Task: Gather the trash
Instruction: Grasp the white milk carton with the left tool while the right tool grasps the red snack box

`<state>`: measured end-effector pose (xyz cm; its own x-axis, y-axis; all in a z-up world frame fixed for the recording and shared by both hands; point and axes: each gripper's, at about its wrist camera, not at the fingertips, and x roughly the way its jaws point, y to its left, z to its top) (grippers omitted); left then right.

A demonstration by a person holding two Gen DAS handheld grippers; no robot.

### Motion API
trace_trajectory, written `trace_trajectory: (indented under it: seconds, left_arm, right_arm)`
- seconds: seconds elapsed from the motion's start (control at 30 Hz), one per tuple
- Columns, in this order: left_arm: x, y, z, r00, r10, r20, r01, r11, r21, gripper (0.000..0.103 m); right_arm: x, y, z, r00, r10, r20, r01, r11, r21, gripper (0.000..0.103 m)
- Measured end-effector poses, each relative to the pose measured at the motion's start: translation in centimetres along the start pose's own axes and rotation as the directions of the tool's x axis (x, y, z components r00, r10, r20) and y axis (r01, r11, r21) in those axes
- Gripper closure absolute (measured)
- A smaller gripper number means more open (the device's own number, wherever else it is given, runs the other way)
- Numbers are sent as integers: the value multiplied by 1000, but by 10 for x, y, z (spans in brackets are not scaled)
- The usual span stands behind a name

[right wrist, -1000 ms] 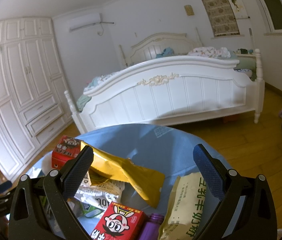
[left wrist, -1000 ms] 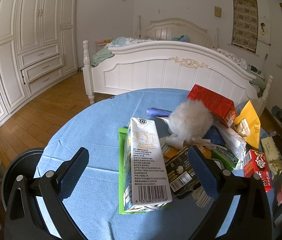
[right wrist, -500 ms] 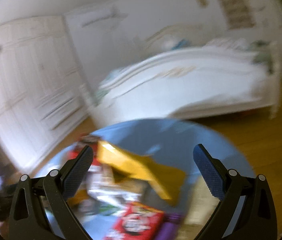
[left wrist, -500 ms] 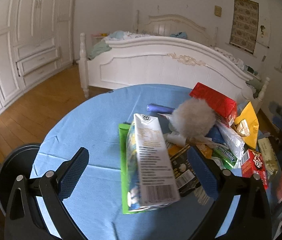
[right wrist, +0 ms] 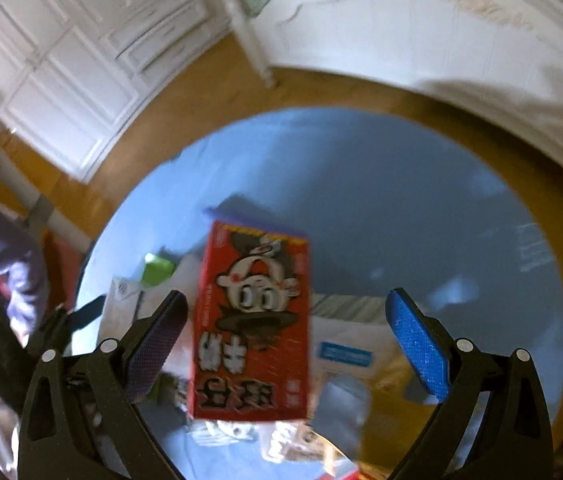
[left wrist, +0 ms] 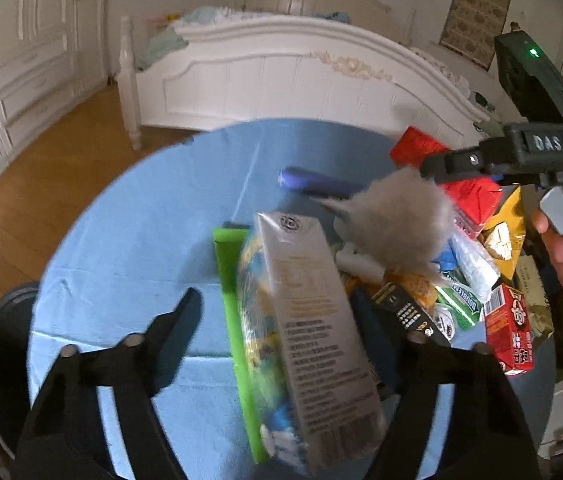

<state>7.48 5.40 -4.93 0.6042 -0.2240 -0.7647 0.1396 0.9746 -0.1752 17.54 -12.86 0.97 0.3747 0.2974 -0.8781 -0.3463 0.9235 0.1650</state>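
Left hand-held gripper (left wrist: 277, 320): jaws just closing around carton (left wrist: 313, 340), mid-bench (left wrist: 129, 248), contact seemingly unmade. Right hand-held gripper (right wrist: 281, 340): open, narrowing slightly, red box (right wrist: 251, 328) between, untouched.

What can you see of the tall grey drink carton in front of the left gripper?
The grey drink carton is a tall paperboard box with a printed text panel, a barcode low down and a round logo at its top. Its adjoining face is blue and yellow. It is motion-blurred. It leans over a green packet on the blue tablecloth, between the fingers of the left gripper, whose jaws have just been closing. The left finger is clear of it; contact on the right side cannot be told.
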Motion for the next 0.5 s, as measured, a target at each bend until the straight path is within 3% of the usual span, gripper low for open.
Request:
trace_trajectory:
  seconds: [0.07,0.13,0.2,0.27,0.4,0.5]
  left_arm:
    - [3,5,-1,999,-36,-8,36,999,-24,43]
    - [3,8,-1,998,-55,-2,55,998,-41,46]
    - [2,10,-1,998,-69,5,69,997,-44,59]
    - [-3,16,1,995,-93,31,95,993,-68,61]
    - [-35,21,2,982,-131,139,145,985,-92,61]
    - [-64,27,2,954,-198,225,228,967,-115,61]
  right_arm:
    - [5,-3,-2,999,47,-2,-47,999,25,47]
    - [5,-11,-6,994,111,22,-113,992,61,50]
    - [-2,-12,-13,990,123,67,-127,990,61,51]
    - [-11,-15,-21,981,154,116,-163,983,79,51]
    - [-36,-13,-38,940,221,260,-253,963,95,51]
    - [-63,-6,-49,905,228,360,-273,959,77,51]
